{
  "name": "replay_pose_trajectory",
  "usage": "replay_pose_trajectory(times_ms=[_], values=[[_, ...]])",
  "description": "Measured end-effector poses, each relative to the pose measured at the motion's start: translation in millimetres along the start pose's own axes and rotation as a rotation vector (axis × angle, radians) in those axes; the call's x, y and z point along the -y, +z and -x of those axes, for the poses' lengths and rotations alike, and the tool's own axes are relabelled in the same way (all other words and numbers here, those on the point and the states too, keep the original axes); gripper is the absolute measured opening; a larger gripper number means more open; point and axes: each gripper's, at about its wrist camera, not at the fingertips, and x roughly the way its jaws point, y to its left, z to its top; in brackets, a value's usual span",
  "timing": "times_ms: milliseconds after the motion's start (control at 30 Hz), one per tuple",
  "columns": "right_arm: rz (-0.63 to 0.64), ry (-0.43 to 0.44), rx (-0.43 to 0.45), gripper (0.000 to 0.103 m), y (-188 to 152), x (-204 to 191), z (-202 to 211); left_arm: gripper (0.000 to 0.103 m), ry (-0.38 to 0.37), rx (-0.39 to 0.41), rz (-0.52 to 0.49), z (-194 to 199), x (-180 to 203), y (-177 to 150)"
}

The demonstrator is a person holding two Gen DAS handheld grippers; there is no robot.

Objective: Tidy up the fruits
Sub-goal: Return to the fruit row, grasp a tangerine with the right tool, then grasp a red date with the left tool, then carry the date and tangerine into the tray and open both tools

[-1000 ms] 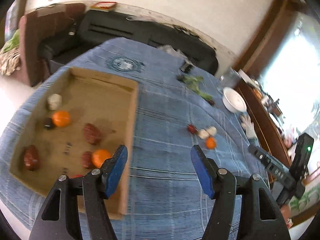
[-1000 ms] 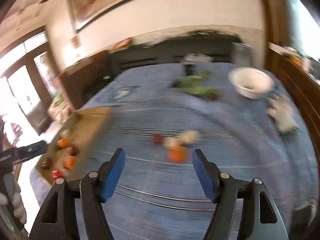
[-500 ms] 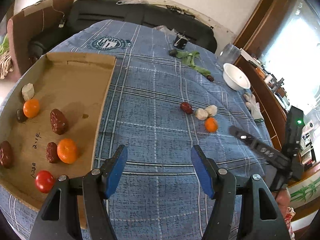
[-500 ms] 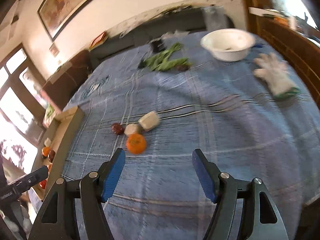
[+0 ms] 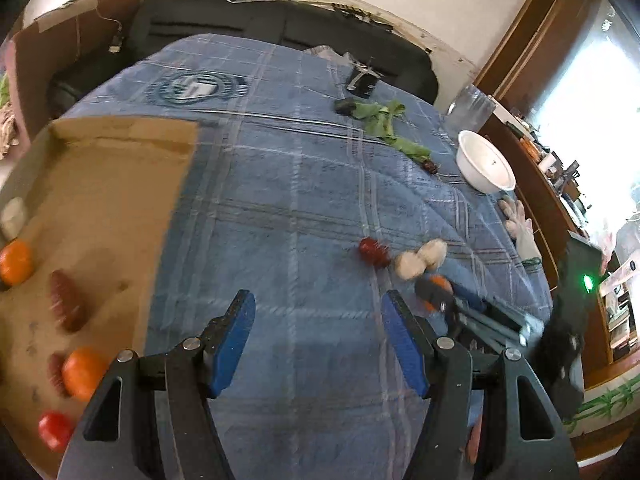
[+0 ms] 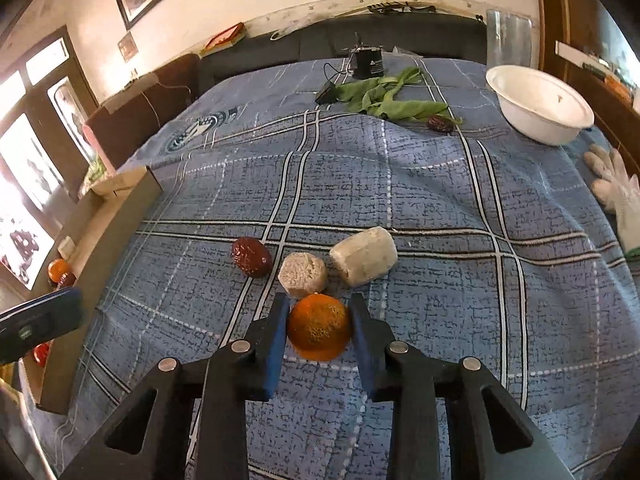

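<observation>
My right gripper is shut on an orange tangerine that rests on the blue plaid cloth. Just beyond it lie a red date and two pale cut chunks. My left gripper is open and empty above the cloth, right of the cardboard tray. The tray holds two tangerines, dates, a red tomato and a pale chunk. The right gripper shows in the left wrist view around the tangerine.
A white bowl, green leaves, another date, a small black device and a clear cup sit at the far end. A white glove lies at the right edge. A dark sofa stands beyond the table.
My right gripper dropped down to the tangerine and closed on it. My left gripper shifted slightly right, away from the tray, still open.
</observation>
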Motion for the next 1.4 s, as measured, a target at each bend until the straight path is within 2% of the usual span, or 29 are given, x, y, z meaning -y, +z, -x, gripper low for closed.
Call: replay_pose_trajectory(times_ms=[100,300,367,400,433,500,733,867,1133,1267,1400], values=[[-0.043,-0.022,0.008,0.032,-3,11,7,0.065,-0.014,-0.005,-0.018,-27,16,12],[-0.099,-0.001,0.015,0.032,-7,27,13,0.063,-0.051,-0.044,-0.026,-72,32,25],[-0.080,-0.015,0.017,0.032,-7,24,12,0.052,-0.059,-0.047,-0.028,-79,34,25],[-0.069,-0.025,0.017,0.032,-7,22,12,0.040,-0.064,-0.051,-0.035,-81,34,24],[-0.057,-0.036,0.017,0.032,-6,19,12,0.033,-0.063,-0.054,-0.048,-83,36,22],[-0.037,-0.054,0.017,0.032,-6,15,11,0.029,-0.042,-0.032,-0.088,-82,40,19],[-0.032,-0.065,0.019,0.032,-6,15,10,0.029,-0.032,0.031,-0.143,-80,43,9],[-0.023,-0.078,0.025,0.032,-7,13,9,0.028,-0.048,0.023,-0.186,-81,50,7],[-0.024,-0.081,0.038,0.032,-7,13,11,0.028,-0.059,0.055,-0.143,-74,42,8],[-0.019,-0.074,0.057,0.032,-7,12,13,0.028,-0.039,0.069,-0.145,-69,43,5],[-0.021,-0.068,0.074,0.032,-8,11,16,0.028,-0.037,0.113,-0.142,-46,43,4]])
